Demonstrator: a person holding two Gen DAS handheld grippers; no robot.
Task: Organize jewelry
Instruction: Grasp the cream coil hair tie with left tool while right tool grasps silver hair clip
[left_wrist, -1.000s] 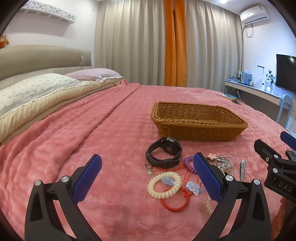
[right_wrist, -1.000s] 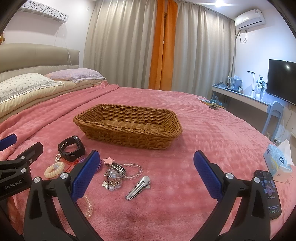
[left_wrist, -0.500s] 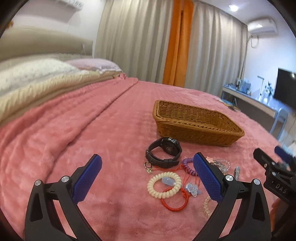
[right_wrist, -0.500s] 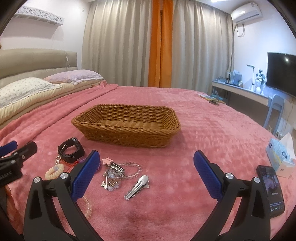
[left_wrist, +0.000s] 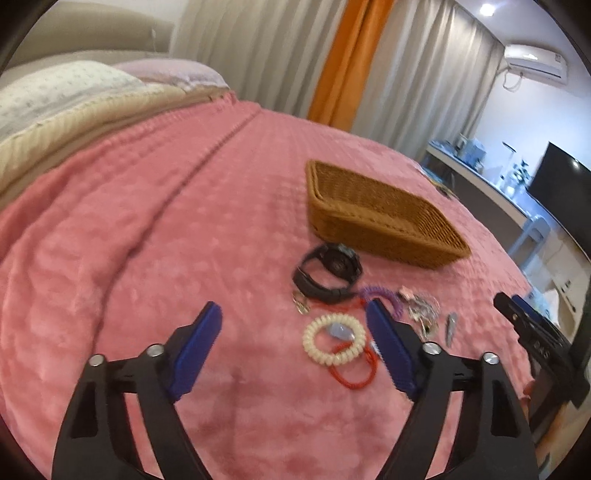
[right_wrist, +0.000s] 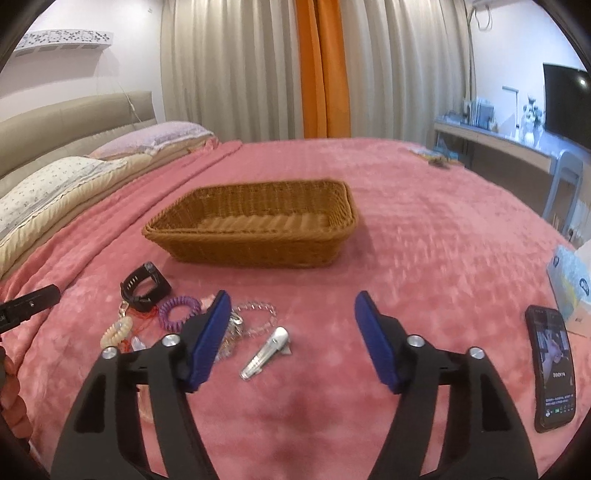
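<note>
The jewelry lies scattered on the pink bedspread (right_wrist: 424, 240) in front of the wicker basket (right_wrist: 251, 236): a black watch (left_wrist: 327, 271), purple coil band (right_wrist: 179, 312), cream coil bracelet (left_wrist: 334, 339), red cord (left_wrist: 354, 376) and silver hair clip (right_wrist: 264, 352). The left gripper (left_wrist: 295, 350) and right gripper (right_wrist: 291, 339) both hover spread wide, holding nothing. A phone (right_wrist: 552, 369) rests at right.
</note>
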